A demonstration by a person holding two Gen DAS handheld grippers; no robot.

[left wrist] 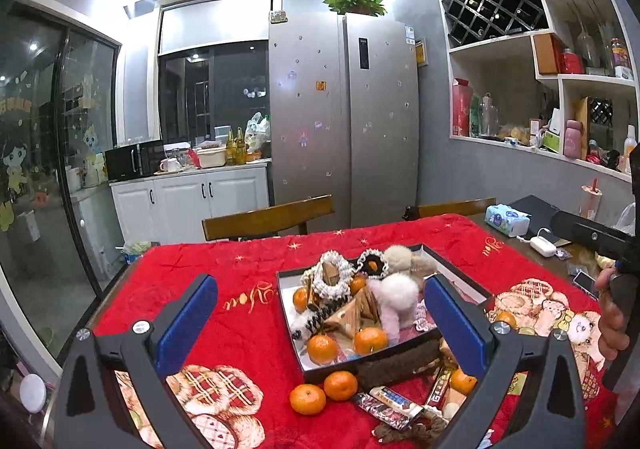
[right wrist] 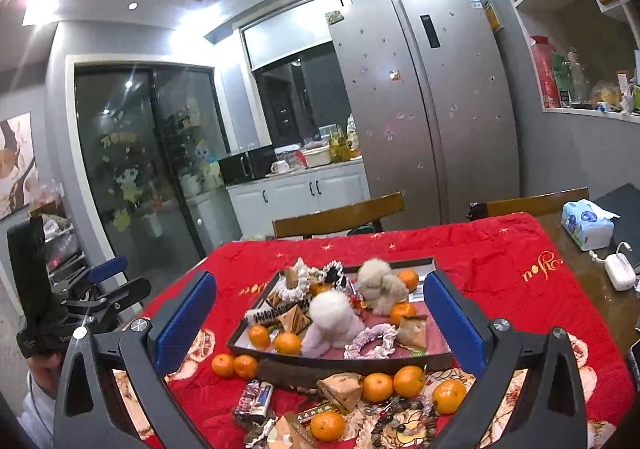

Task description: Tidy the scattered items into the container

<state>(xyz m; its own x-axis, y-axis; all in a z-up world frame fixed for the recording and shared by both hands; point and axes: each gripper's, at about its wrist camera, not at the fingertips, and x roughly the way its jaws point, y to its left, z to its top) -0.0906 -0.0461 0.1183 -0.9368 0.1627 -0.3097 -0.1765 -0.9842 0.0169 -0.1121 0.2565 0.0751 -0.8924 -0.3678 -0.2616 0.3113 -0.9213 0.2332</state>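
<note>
Container (left wrist: pixel 400 355): a shallow dark-walled tray with a pale floor, resting on the red cloth (left wrist: pixel 248 329) of the desk, seen dead ahead between the blue fingers (left wrist: pixel 186 323) of the left tool (left wrist: pixel 320 323). It already holds mandarins (left wrist: pixel 370 340), fluffy pom-poms (left wrist: pixel 394 289), frilled hair ties (left wrist: pixel 332 279) and small tan paper packets (left wrist: pixel 348 315). Outside its near wall, toward 6 o'clock, lie two loose mandarins (left wrist: pixel 324 392), wrapped snack bars (left wrist: pixel 386 407) and a bead string (right wrist: pixel 404 423). In the right wrist view the tray (right wrist: pixel 340 363) again sits centred ahead of the right tool (right wrist: pixel 320 323), with further mandarins (right wrist: pixel 394 383) and a tan packet (right wrist: pixel 340 389) just short of it. Both tools stand wide apart, gripping nothing. A tissue pack (left wrist: pixel 506 219) lies at 2 o'clock, well apart from the tray.
</note>
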